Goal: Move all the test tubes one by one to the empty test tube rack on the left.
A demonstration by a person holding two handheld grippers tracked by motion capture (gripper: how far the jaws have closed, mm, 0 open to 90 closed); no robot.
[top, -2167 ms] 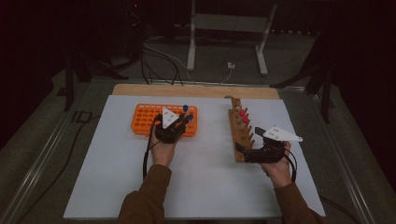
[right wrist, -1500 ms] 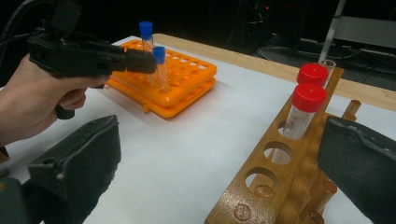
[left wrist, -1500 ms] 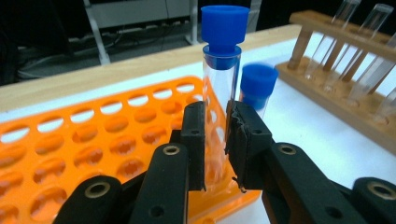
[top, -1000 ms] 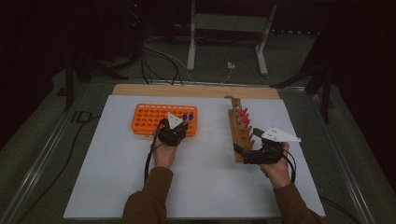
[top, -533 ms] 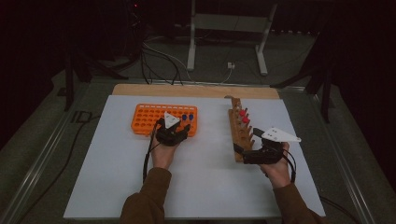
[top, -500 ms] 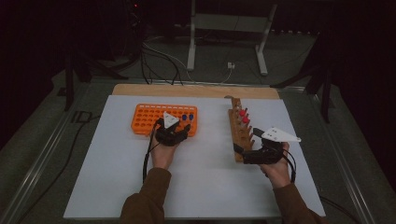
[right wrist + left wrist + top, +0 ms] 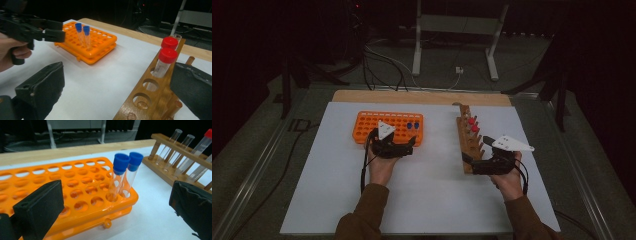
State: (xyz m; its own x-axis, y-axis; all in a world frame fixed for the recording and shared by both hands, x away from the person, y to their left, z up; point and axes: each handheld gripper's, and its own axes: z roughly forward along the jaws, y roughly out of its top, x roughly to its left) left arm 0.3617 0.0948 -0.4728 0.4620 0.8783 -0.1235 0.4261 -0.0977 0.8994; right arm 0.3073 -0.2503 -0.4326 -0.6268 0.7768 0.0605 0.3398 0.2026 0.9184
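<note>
While tubes are moving racks: two blue-capped tubes (image 7: 125, 176) are standing in the orange rack (image 7: 362, 131).
Left gripper (image 7: 408, 146): jaws just opening (nothing between), beside that rack.
Right gripper (image 7: 468, 160): gaping at the wooden rack (image 7: 140, 100), its red-capped tubes (image 7: 165, 61) waiting.

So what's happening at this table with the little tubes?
A person holds a gripper in each hand. The left gripper has just been opening, with nothing between its jaws, and sits just in front of two blue-capped tubes standing in the orange rack. The right gripper is open around the near end of the wooden rack, which holds two red-capped tubes.
</note>
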